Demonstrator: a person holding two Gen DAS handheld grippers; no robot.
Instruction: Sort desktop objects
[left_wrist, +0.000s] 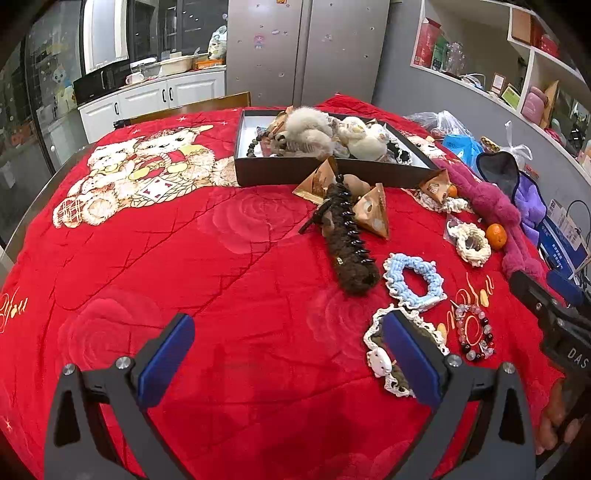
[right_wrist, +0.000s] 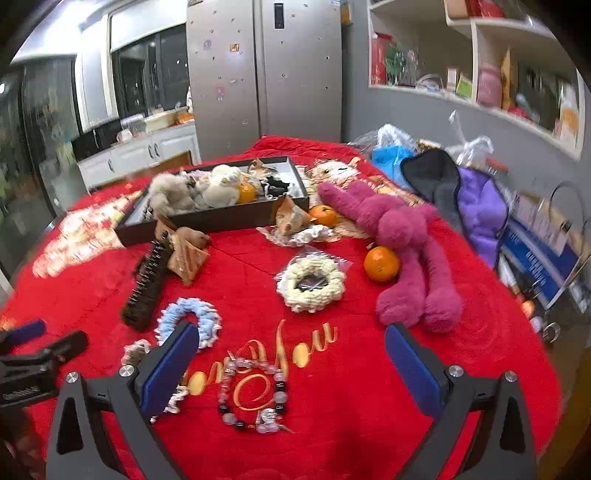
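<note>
Your left gripper (left_wrist: 288, 360) stands wide, nothing between its blue pads; your right gripper (right_wrist: 291, 365) likewise wide and empty, above the bead bracelet (right_wrist: 255, 395) on the red blanket (right_wrist: 354, 406).

Left wrist view: dark box (left_wrist: 295, 171) at the far middle, holding a grey plush (left_wrist: 310, 133), a cream plush (left_wrist: 364, 138) and dark beads; just before it, gold triangular packets (left_wrist: 373, 214) and a brown furry claw clip (left_wrist: 347, 243); blue scrunchie (left_wrist: 413, 280) nearer; a white-edged scrunchie with a cat charm (left_wrist: 380, 360) partly behind your right-hand finger; only here do you see the bear print (left_wrist: 147, 166) on the blanket.

Right wrist view: the magenta plush toy (right_wrist: 402, 243) shows whole, a tangerine (right_wrist: 381, 264) touching it, a second tangerine (right_wrist: 324, 215) near the box corner, a third inside the box; cream scrunchie (right_wrist: 310, 284) in clear wrap lies mid-blanket; purple cloth (right_wrist: 480, 210) at the right edge.
</note>
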